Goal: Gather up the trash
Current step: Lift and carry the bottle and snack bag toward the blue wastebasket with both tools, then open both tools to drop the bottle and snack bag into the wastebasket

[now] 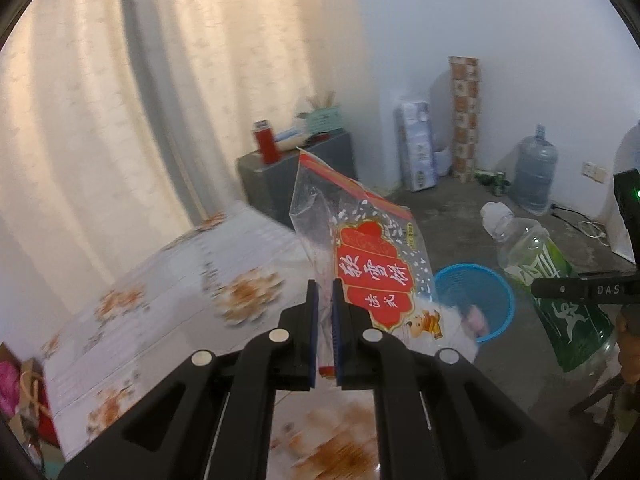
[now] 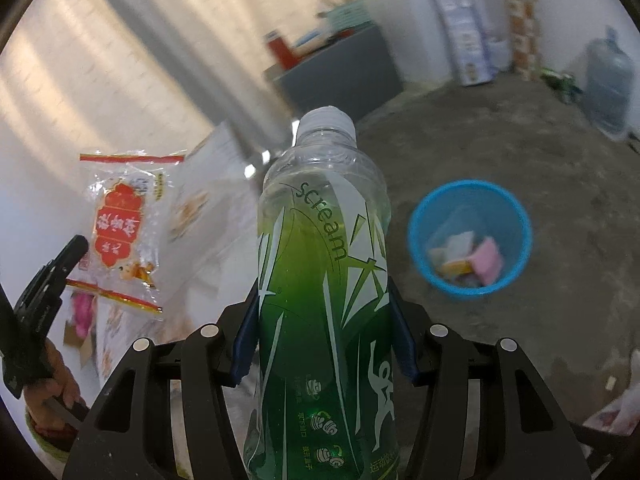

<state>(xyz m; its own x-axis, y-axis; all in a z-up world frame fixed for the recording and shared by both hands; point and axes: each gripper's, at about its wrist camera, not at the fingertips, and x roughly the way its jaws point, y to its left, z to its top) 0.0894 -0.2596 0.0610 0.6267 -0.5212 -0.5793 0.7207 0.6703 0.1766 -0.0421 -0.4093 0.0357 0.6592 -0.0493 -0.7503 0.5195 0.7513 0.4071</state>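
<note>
Left wrist view: my left gripper (image 1: 325, 312) is pinched together on the lower edge of a clear snack wrapper (image 1: 360, 248) with a red label, which stands up in the air past the far edge of the flower-patterned table (image 1: 160, 304). Beyond it on the concrete floor sits the blue bin (image 1: 496, 292), and to the right my right gripper (image 1: 580, 290) carries the green bottle (image 1: 548, 276).

Right wrist view: my right gripper's blue pads (image 2: 244, 340) are clamped on both sides of the green bottle (image 2: 324, 280), capped end pointing away. The blue bin (image 2: 470, 236), scraps inside, lies on the floor just right of the bottle. The wrapper (image 2: 120, 228) hangs at left.
</note>
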